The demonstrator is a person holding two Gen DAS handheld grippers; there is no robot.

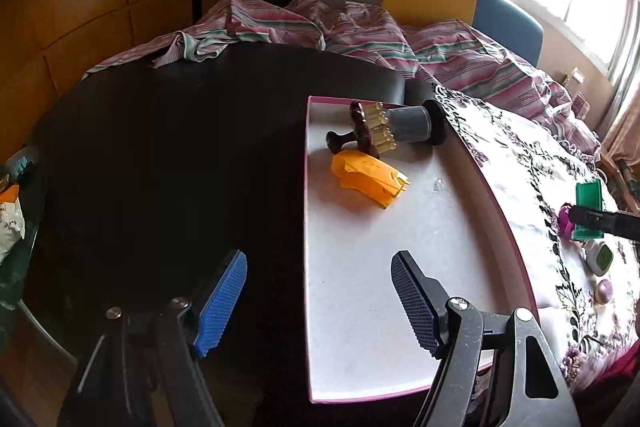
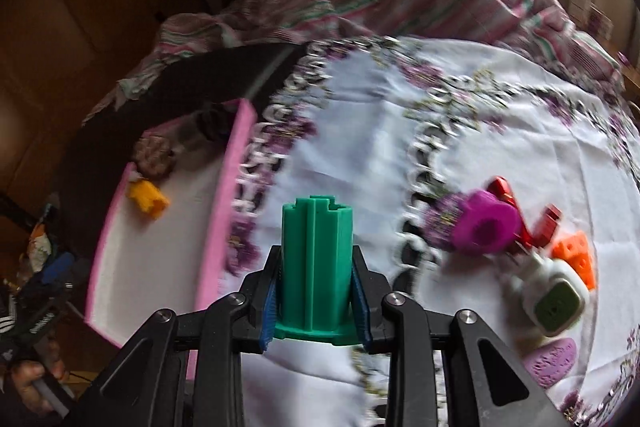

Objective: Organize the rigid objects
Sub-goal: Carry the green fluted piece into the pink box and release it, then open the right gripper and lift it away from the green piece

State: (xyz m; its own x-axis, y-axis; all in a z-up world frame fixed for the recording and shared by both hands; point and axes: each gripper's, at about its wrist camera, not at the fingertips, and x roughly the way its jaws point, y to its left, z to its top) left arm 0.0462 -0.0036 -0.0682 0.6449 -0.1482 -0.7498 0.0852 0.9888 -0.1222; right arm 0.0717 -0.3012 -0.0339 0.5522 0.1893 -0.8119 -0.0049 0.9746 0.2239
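I'm mid-transfer: right gripper (image 2: 316, 287) has its jaws clamped on the green ribbed cylinder (image 2: 316, 259), pads pressing both flanks just above its flared base, piece upright along the fingers. The right wrist view is smeared, so I read it as in transit, off the floral cloth (image 2: 460, 131). Target looks like the pink-rimmed white tray (image 2: 240, 163), sitting to the left of the cylinder in that view.

Left gripper (image 1: 320, 303) hangs with jaws wide apart and empty, straddling the tray's near left edge, blue pad (image 1: 222, 303) over the dark desk (image 1: 160, 147), black pad over the tray floor. From there I also see the green piece (image 1: 588, 207) off to the right over the cloth.

Already in the tray, far end: orange part (image 1: 368, 179), dark brown stamp-like piece (image 1: 360, 131), grey cup-shaped part (image 1: 416, 125). Near half is bare.

Unsorted on the cloth: magenta ring (image 2: 486, 227), red parts (image 2: 532, 219), orange block (image 2: 576, 255), white-and-green gadget (image 2: 556, 303), mauve oval (image 2: 552, 359).

Next move, my call: carry over the pink rim with clearance, lower into the bare near half, set it on the flared base, then release. Risk: clipping the rim, or the tall piece tipping if released early.
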